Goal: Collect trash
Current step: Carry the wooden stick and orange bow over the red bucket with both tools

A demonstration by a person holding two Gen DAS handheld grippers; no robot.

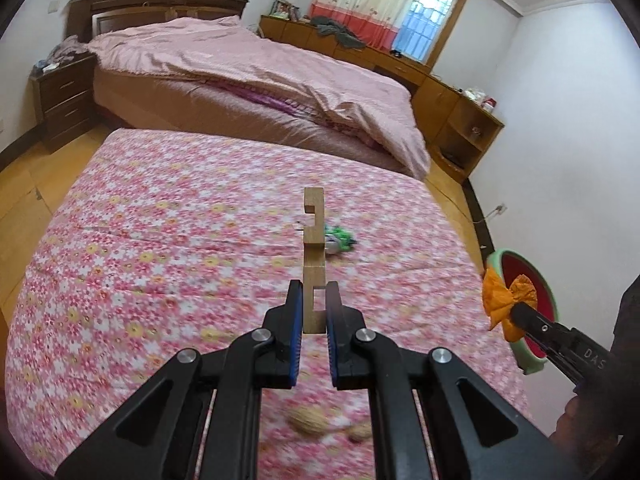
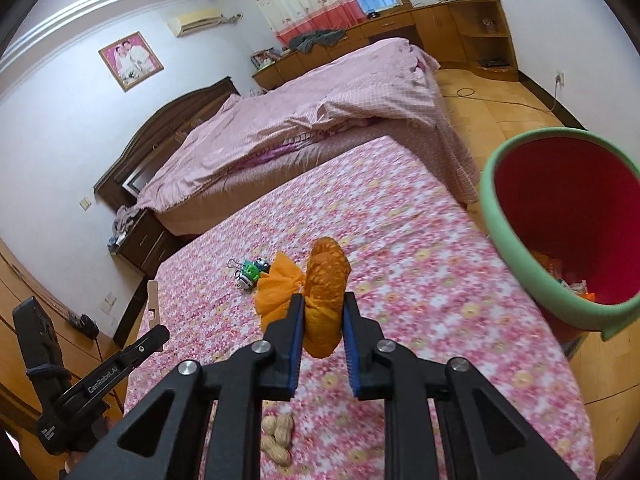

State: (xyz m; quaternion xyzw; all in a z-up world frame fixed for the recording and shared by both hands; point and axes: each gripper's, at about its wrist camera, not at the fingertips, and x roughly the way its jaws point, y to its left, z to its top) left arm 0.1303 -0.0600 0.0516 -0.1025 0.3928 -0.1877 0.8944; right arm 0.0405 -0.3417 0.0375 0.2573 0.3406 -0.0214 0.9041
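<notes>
My right gripper [image 2: 322, 300] is shut on a crumpled orange wrapper [image 2: 324, 280] and holds it above the floral table cover, left of the red bin with a green rim [image 2: 516, 240]. In the left wrist view the wrapper [image 1: 508, 300] hangs in front of the bin [image 1: 550, 300]. My left gripper [image 1: 314, 286] is shut on a notched wooden piece [image 1: 313, 256] that stands upright above the cover. It shows pale in the right wrist view [image 2: 152, 300]. Several peanuts [image 2: 276, 436] lie on the cover near me, blurred in the left wrist view [image 1: 308, 420].
A small green toy [image 1: 338, 238] and a binder clip [image 2: 236, 266] lie mid-table on the pink floral cover [image 1: 160, 240]. The bin holds some trash [image 2: 568, 280]. A bed with a pink quilt [image 1: 260, 72], a nightstand [image 1: 64, 96] and wooden cabinets [image 1: 452, 104] stand beyond.
</notes>
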